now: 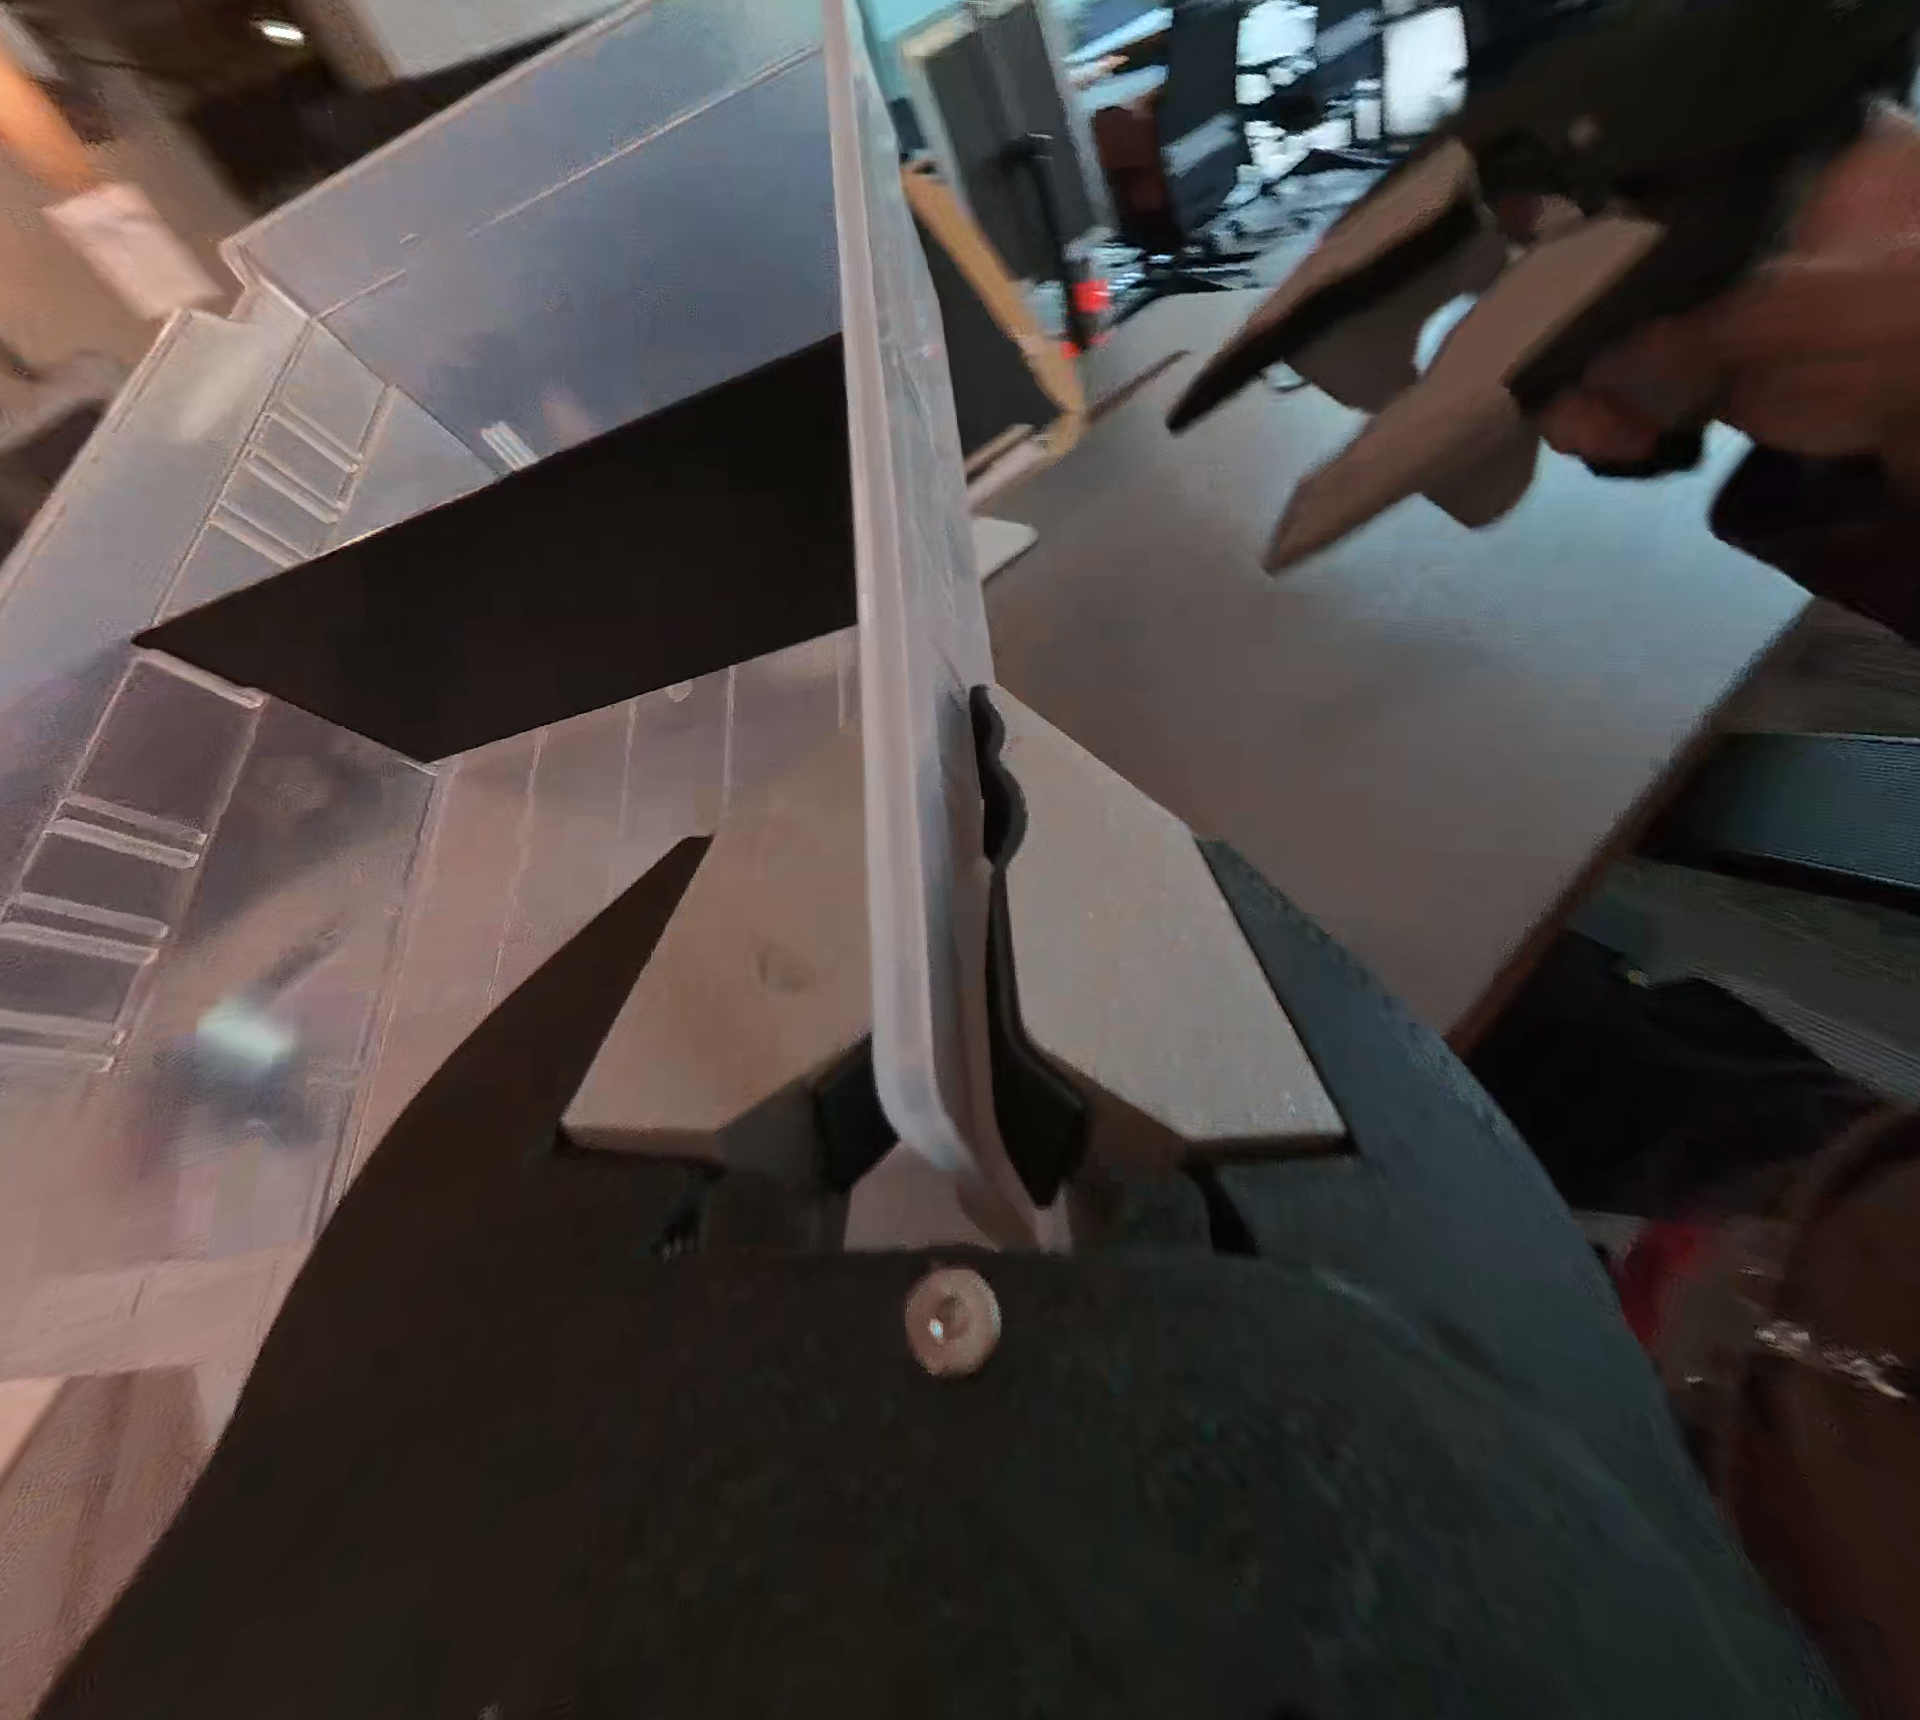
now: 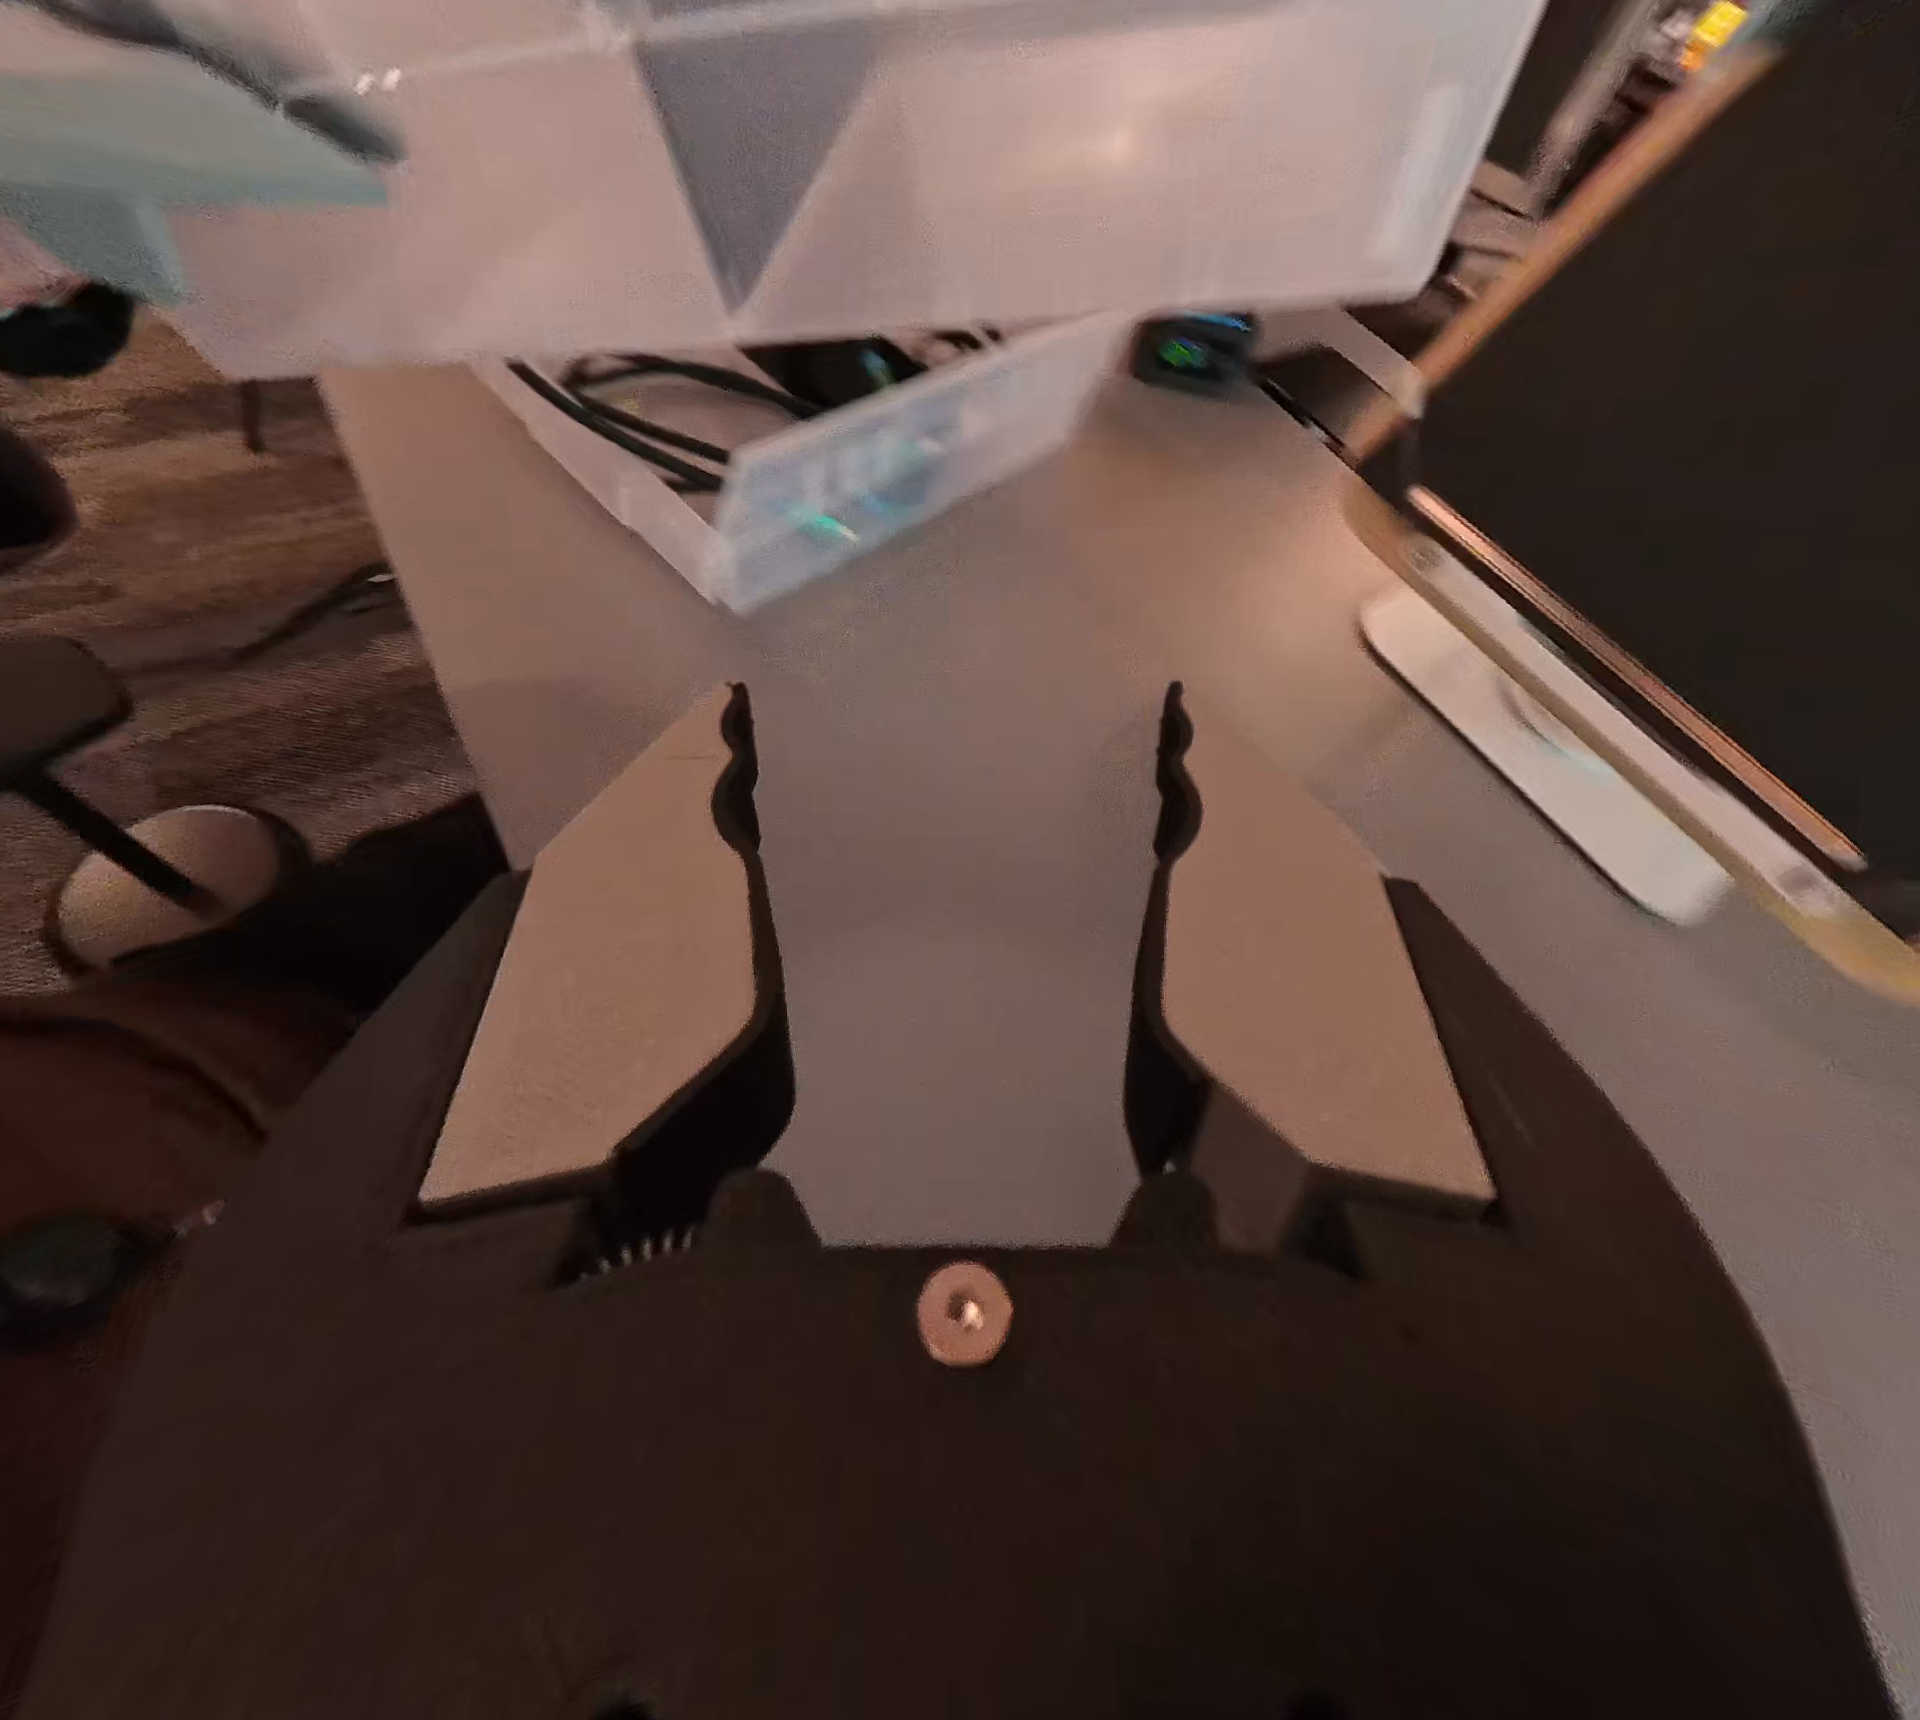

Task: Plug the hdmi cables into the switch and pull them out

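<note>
Two grippers are at work. The left gripper (image 1: 935,839) has its fingers clamped on the rim of a clear plastic lid (image 1: 582,236), held tilted up. The right gripper (image 2: 956,735) hangs with fingers apart, empty, above the counter (image 2: 1039,839). Black cables (image 2: 644,413) lie in the open box (image 2: 748,527) at upper centre; no switch is discernible. This looks like preparation: next, reach in for a cable.

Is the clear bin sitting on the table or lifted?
Lifted. The left gripper is shut on the bin's rim, and in the right wrist view the bin hangs tilted above the table.
</note>
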A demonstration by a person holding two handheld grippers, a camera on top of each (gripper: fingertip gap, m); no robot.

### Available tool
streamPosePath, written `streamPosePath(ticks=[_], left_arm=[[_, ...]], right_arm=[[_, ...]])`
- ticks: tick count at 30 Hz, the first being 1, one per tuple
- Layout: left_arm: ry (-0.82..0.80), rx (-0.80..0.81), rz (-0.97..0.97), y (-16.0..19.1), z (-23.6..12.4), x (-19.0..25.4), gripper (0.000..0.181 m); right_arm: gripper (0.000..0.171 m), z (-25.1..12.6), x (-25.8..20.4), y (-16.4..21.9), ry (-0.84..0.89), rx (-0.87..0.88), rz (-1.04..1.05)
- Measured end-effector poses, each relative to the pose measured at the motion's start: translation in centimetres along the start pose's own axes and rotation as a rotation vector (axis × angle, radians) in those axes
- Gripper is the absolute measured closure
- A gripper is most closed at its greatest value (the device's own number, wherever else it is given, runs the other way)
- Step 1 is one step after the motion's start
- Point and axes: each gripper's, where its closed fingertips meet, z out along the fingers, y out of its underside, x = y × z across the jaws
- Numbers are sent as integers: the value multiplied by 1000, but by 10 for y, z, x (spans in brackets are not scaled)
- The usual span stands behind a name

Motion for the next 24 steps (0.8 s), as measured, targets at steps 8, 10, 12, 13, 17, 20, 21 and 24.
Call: streamPosePath(ticks=[8,10,12,13,17,20,21,24], left_arm=[[256,-121,-5,27,133,139,181],[285,-168,-13,43,164,164,180],[299,-233,-24,61,194,183,180],[307,-270,-27,70,207,191,178],[172,-354,71,93,234,194,150],[28,-346,125,87,228,172,128],[17,-354,117,87,225,168,122],[32,-372,69,87,211,163,116]], right_arm=[[93,-120,99,106,201,-203,251],[98,-139,121,126,290,-199,292],[106,-143,124,133,277,-138,347],[106,-141,121,131,245,-100,366],[105,-130,109,124,186,-77,338],[103,-109,88,111,121,-62,276],[102,-100,78,110,93,-76,250],[102,-74,73,115,127,-143,214]])
